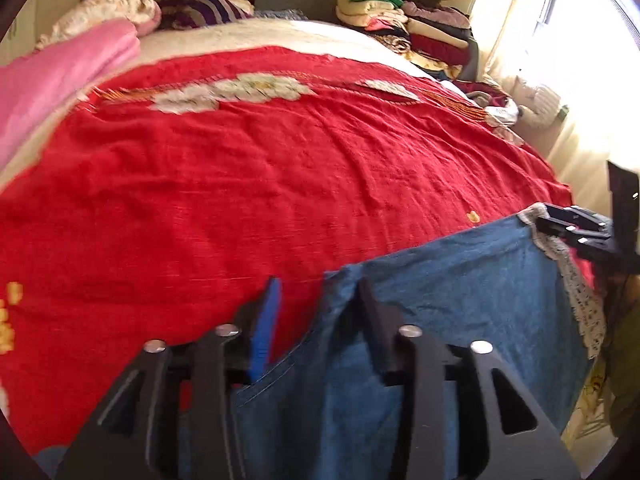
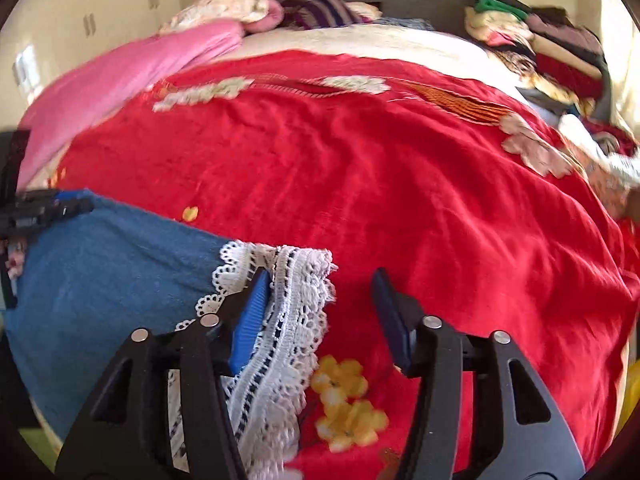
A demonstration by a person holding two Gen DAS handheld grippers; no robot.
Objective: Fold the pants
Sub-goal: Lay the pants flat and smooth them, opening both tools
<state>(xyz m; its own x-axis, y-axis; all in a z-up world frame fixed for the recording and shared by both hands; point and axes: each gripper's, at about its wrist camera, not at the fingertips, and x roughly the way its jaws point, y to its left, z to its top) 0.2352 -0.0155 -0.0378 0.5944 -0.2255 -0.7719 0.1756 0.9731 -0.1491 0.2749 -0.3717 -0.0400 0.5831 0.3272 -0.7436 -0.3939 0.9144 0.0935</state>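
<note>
Blue denim pants (image 1: 460, 300) with white lace trim (image 2: 288, 320) lie at the near edge of a bed with a red cover (image 1: 280, 180). My left gripper (image 1: 318, 284) is open, its jaws either side of the pants' top left corner. My right gripper (image 2: 320, 276) is open, its jaws around the lace edge at the pants' right corner. The right gripper also shows in the left wrist view (image 1: 576, 228), and the left gripper in the right wrist view (image 2: 48, 208). The denim also shows in the right wrist view (image 2: 100, 272).
A pink blanket (image 1: 52, 80) and pillows (image 1: 120, 8) lie at the far left of the bed. A stack of folded clothes (image 1: 420, 28) sits at the far right near a bright curtained window (image 1: 560, 60). The red cover (image 2: 400, 180) has flower embroidery.
</note>
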